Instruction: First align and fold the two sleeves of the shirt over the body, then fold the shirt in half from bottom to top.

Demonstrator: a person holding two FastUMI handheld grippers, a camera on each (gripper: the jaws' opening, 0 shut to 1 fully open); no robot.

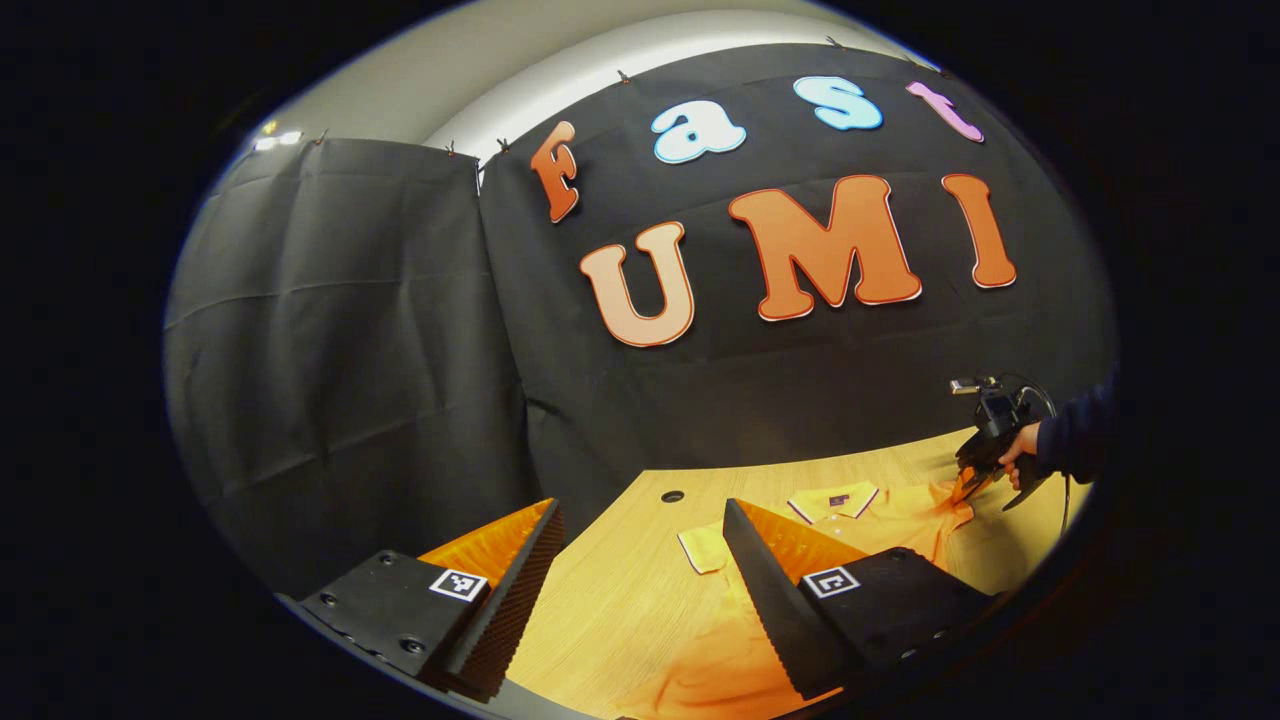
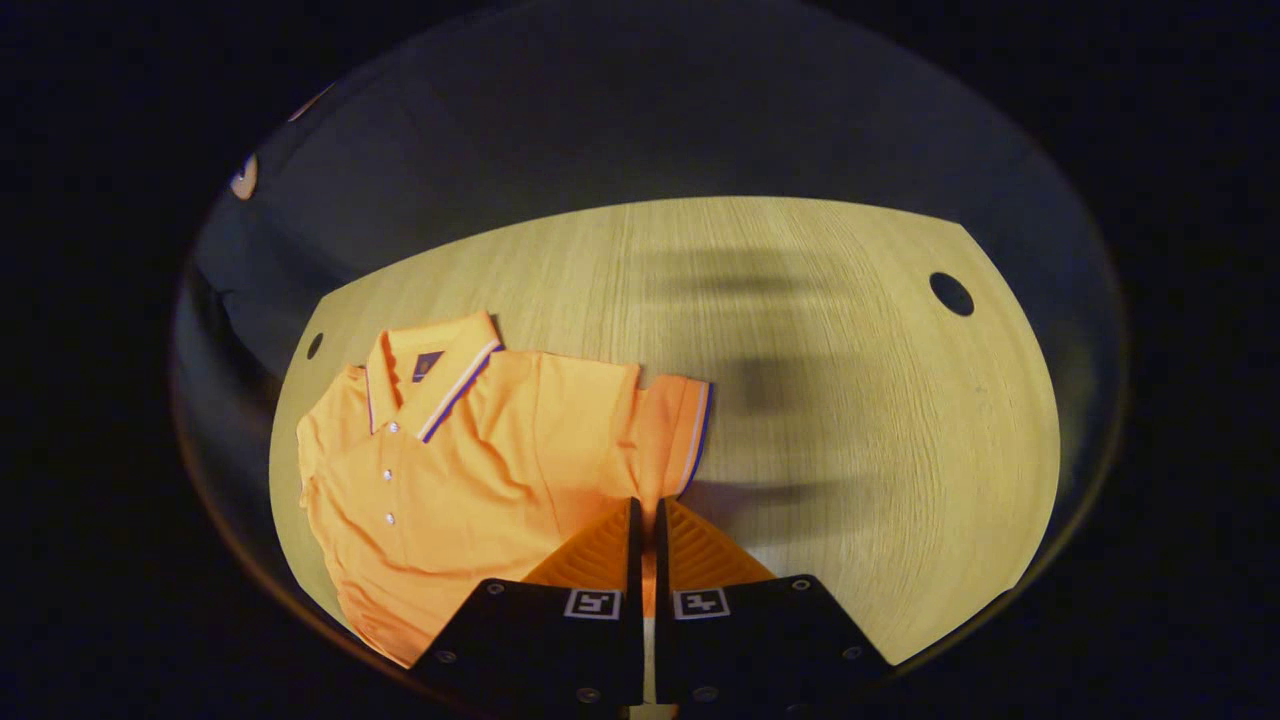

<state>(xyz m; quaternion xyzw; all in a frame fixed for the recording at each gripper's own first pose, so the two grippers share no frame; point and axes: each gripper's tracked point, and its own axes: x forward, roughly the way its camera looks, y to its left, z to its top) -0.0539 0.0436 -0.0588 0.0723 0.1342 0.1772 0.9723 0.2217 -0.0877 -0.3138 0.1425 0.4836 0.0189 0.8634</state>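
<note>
Fingers of the right gripper (image 2: 646, 520) sit nearly together at the bottom of the right gripper view, a narrow slit between them w/ orange cloth showing in it; they look pinched on the hem edge of the shirt's sleeve (image 2: 672, 430), tho whether both pads truly press the cloth can't be told. Left gripper (image 1: 640, 570) rides w/ fingers spread wide, holding nothing, poised above the shirt's (image 2: 470, 460) lower body. Orange polo lies face up on the wooden tabletop (image 2: 850, 400), collar (image 2: 430, 365) toward the far wall, buttons done, one sleeve out flat toward the tabletop's open side, the other bunched near the edge. Seen from the left gripper view, a person's hand (image 1: 1020, 450) in a dark sleeve holds the right gripper low at the sleeve. Risks, as judged: a thin pinch could slip off the hem mid-fold, or catch body fabric too & drag the whole shirt askew; w/ the left fingers not pinning anything, the shirt may slide. Shirt lies close to the tabletop's near edge, so a tug could pull it over. Nearby: cable holes (image 2: 951, 293) in the tabletop, black cloth wall (image 1: 350, 350) behind; nothing lies in the fold's path.
</note>
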